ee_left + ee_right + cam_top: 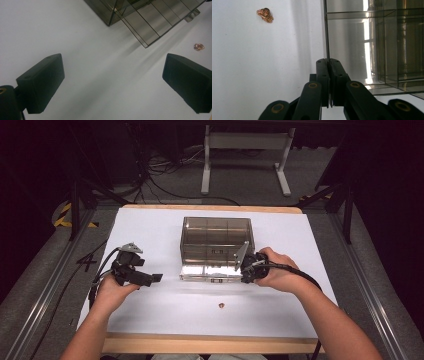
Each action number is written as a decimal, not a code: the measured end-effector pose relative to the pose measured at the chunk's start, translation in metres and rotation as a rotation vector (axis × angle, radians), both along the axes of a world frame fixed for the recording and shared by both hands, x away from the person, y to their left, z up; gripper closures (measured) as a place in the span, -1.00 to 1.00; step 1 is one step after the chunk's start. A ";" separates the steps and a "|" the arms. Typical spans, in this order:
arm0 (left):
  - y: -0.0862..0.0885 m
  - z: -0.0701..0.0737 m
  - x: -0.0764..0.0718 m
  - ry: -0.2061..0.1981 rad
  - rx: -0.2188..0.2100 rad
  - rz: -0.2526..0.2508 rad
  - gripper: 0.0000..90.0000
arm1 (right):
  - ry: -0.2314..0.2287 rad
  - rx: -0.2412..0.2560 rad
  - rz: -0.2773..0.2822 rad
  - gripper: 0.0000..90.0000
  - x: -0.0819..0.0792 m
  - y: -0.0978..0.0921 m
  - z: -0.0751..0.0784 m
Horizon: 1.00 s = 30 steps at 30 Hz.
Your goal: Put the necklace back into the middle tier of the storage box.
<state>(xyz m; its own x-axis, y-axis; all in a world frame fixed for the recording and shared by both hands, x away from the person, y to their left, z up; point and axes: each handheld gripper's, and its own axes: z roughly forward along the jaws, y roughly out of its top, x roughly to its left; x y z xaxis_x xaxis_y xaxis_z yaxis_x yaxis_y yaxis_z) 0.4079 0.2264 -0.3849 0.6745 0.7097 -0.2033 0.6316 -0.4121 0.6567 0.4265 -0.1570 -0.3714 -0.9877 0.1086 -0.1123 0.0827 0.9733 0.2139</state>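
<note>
Smoked-acrylic compartment box [217,240], set at the middle of the white counter [150,315], has its hinged lid [210,271] folded down toward the near side, and that lid's thin right edge is pinched by the right gripper [243,268]; if the plate is twisted or pulled off the hinge line, the slick edge could slip free or the light box could be dragged. Its fingers [323,75] are clamped on the lid. The left gripper [156,278] hovers with fingers [41,82] spread wide, touching nothing, and the small copper ring [220,306] lies near the front, apart.
</note>
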 end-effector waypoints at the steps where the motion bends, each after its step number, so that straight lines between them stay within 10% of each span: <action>1: 0.000 0.000 0.000 0.000 0.000 0.000 -0.90 | 0.000 0.000 0.000 0.94 0.000 0.000 0.000; 30: 0.000 0.000 0.000 0.002 0.000 -0.001 -0.90 | 0.011 0.039 -0.035 0.70 -0.002 -0.002 0.002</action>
<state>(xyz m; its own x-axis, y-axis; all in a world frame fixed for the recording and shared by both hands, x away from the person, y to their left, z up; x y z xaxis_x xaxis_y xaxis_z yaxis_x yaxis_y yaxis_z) 0.4082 0.2262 -0.3853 0.6750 0.7089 -0.2045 0.6323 -0.4130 0.6555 0.4241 -0.1589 -0.3693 -0.9843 0.1473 -0.0969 0.1191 0.9608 0.2502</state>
